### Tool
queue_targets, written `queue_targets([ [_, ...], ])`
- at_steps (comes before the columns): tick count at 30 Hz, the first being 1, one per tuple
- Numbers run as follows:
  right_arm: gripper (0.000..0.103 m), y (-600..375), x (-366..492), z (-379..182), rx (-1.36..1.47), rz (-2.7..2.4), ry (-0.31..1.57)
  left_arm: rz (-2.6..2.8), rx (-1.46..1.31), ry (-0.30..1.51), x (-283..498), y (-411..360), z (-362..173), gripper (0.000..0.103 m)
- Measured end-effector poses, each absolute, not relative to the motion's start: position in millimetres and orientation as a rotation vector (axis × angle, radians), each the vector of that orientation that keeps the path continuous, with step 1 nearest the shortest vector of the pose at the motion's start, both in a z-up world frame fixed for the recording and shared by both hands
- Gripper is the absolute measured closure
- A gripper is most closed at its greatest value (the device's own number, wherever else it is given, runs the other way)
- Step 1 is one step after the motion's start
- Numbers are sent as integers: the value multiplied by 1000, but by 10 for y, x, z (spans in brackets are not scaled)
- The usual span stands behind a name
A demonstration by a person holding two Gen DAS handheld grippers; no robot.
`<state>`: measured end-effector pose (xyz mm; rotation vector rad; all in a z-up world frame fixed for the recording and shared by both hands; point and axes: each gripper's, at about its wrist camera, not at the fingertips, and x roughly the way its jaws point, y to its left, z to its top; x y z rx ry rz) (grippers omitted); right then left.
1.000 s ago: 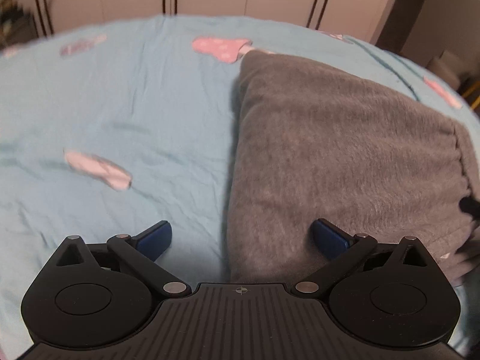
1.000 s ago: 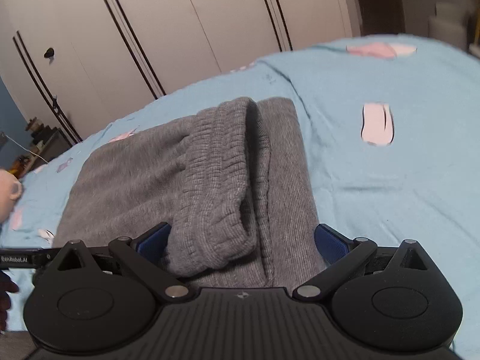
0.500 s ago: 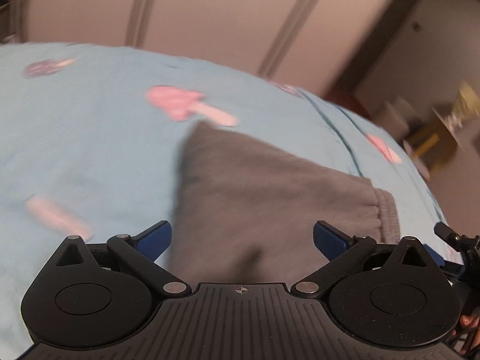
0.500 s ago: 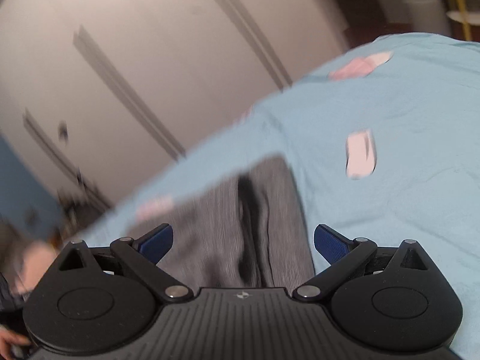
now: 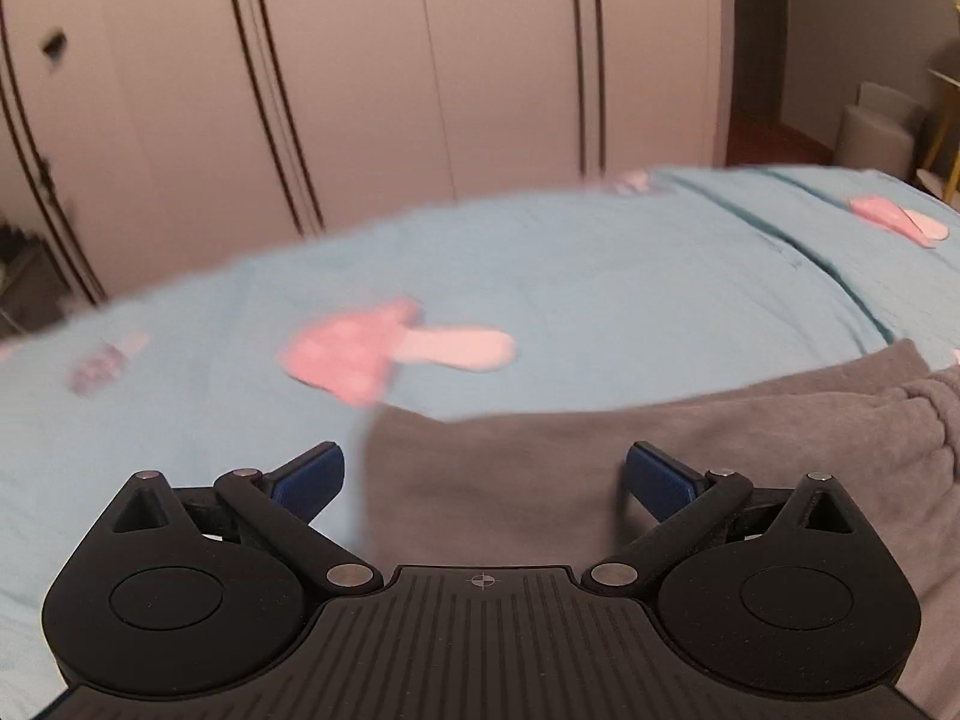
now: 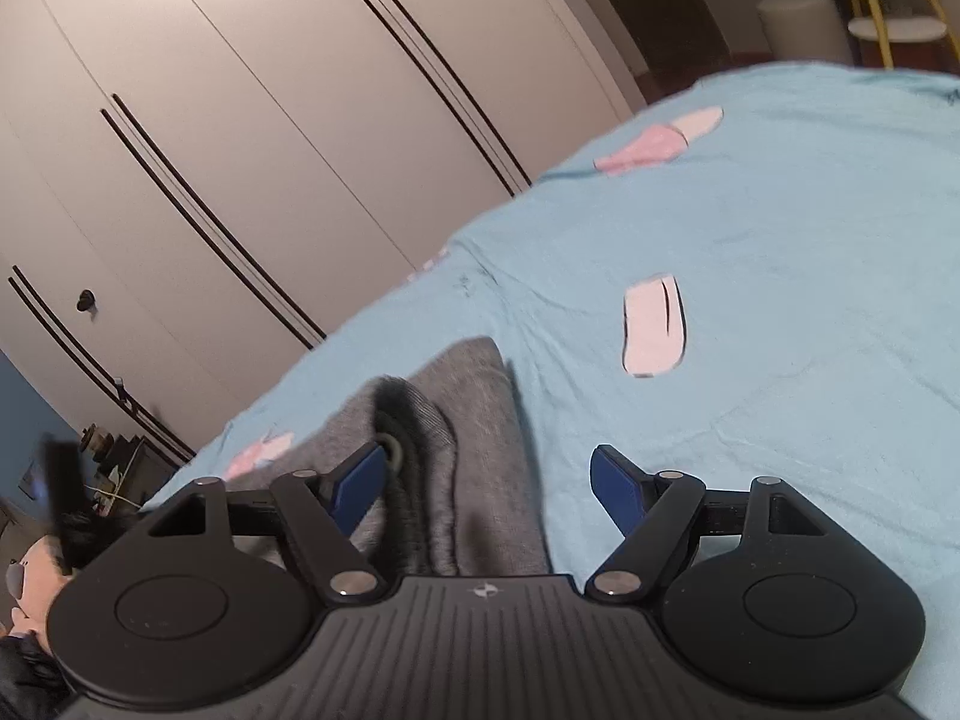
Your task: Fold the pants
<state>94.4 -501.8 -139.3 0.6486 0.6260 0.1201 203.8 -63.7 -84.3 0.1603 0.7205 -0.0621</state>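
Observation:
The grey pants [image 5: 660, 438] lie folded on a light blue bedsheet [image 5: 600, 276] with pink mushroom prints. In the left wrist view their folded corner sits just in front of my left gripper [image 5: 485, 480], which is open and empty, low over the cloth. In the right wrist view the pants' ribbed waistband end [image 6: 462, 420] lies between and just beyond the fingers of my right gripper [image 6: 489, 483], which is open and empty; its left blue pad [image 6: 360, 480] is close to the rolled waistband.
White wardrobe doors [image 5: 420, 60] with dark lines stand behind the bed. A white stool and yellow-legged furniture [image 6: 798, 18] stand at the far right. A person's hand [image 6: 24, 588] and clutter show at the left edge in the right wrist view.
Both grippers have tilted up and pulled back, so the wardrobe now fills the upper part of both views. The pants lie lower in view. Both grippers stay open.

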Motion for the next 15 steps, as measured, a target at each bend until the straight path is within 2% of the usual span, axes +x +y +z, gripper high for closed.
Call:
queue_targets([
  [2,3,-5051,1001,-1439,697,166,659,-138,147,768,1953,-394,-841,0],
  [6,4,-5127,1182,-1512,847,364,752,-263,-75,892,1862,141,-1038,0],
  [10,4,-5157,1435,-1603,845,485,861,-432,-415,1004,1905,543,-1366,0],
  [13,4,-5234,1590,-1760,817,449,959,-474,-526,1036,1969,657,-1563,0],
  [15,4,-5352,1652,-1874,899,500,958,-519,-559,1053,2037,644,-1660,0],
])
